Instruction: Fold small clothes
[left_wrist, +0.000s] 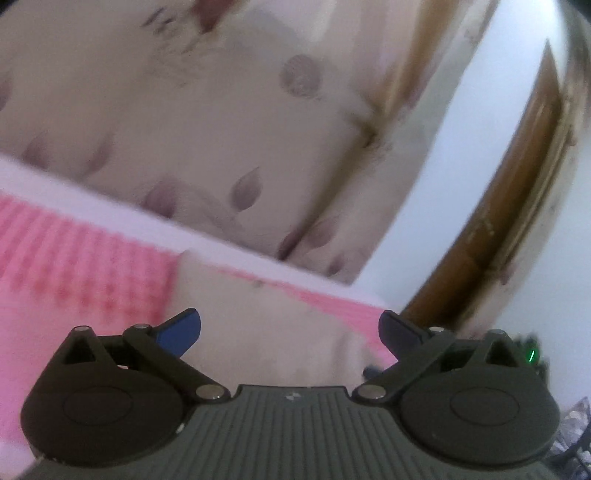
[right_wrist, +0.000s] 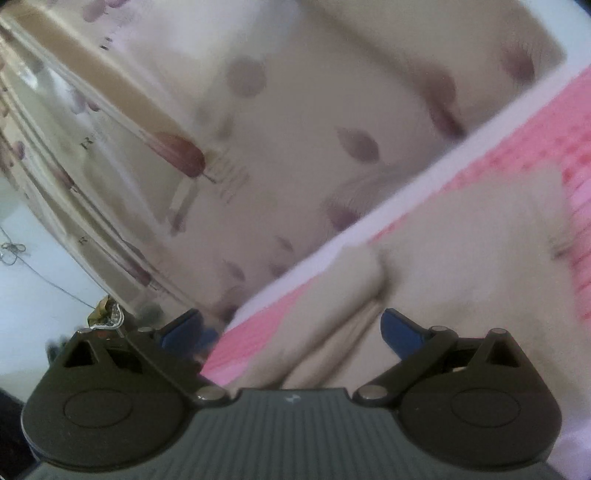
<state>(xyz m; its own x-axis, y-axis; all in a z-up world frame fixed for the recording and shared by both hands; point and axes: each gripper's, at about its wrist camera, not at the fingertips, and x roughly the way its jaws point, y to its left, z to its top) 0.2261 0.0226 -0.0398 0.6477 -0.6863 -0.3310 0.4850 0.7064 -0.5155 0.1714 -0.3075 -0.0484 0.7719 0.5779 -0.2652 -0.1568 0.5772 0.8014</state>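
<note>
- While everything's blurry, no readable writing anywhere.
- Left hand-held gripper: wide open, empty, above beige garment.
- Right hand-held gripper: same, wide open over pink checked cloth.

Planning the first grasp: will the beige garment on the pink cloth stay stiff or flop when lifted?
The beige garment likely flops: it shows a soft rolled fold. It looks thin, so probably light. Pushed, it would likely bunch on the pink cloth.
</note>
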